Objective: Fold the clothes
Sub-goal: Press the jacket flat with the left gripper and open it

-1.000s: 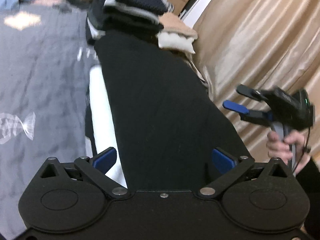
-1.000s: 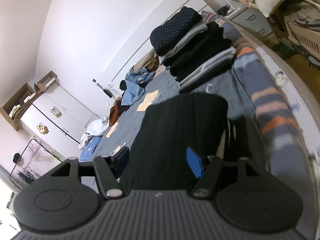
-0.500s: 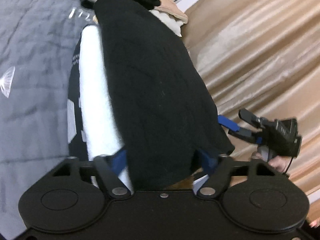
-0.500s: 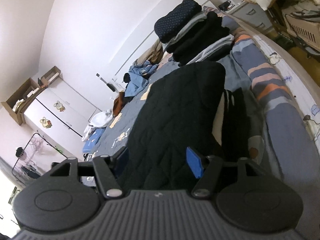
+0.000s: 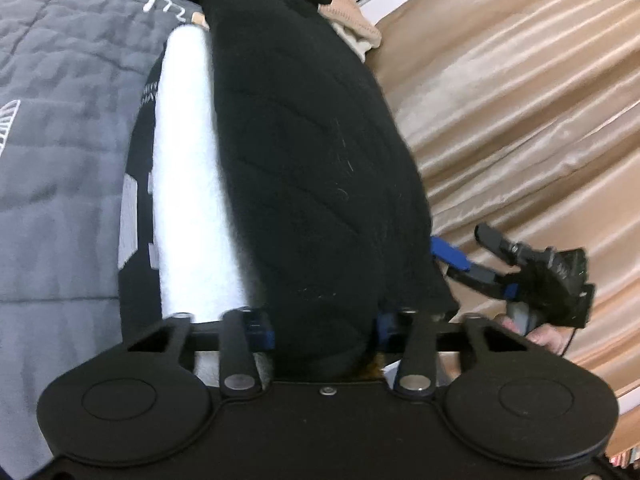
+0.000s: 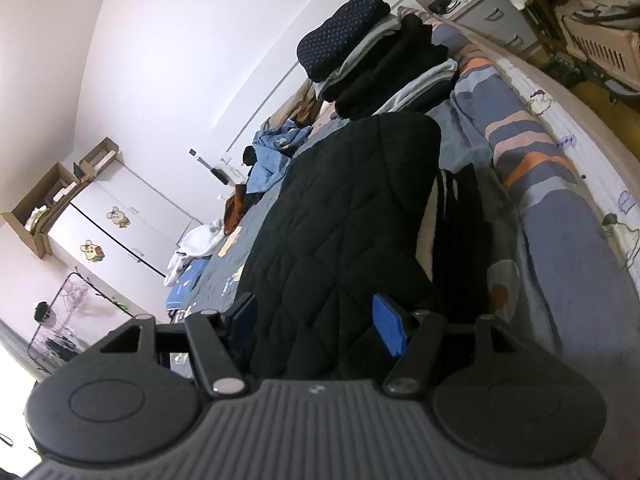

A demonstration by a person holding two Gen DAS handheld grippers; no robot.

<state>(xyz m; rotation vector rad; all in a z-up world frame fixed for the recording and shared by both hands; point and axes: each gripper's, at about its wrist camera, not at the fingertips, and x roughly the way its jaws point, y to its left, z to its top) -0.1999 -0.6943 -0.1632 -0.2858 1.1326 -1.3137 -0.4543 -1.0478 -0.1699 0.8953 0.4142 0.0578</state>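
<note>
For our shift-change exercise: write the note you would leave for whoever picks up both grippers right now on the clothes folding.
Left gripper: shut on the near edge of the black quilted jacket.
Right gripper: open around the same jacket's edge, not clamped.
The jacket lies on the bed over a white garment.
Done: a stack of folded clothes at the far end.
Left: finish folding the jacket and stack it; loose clothes wait behind.
</note>
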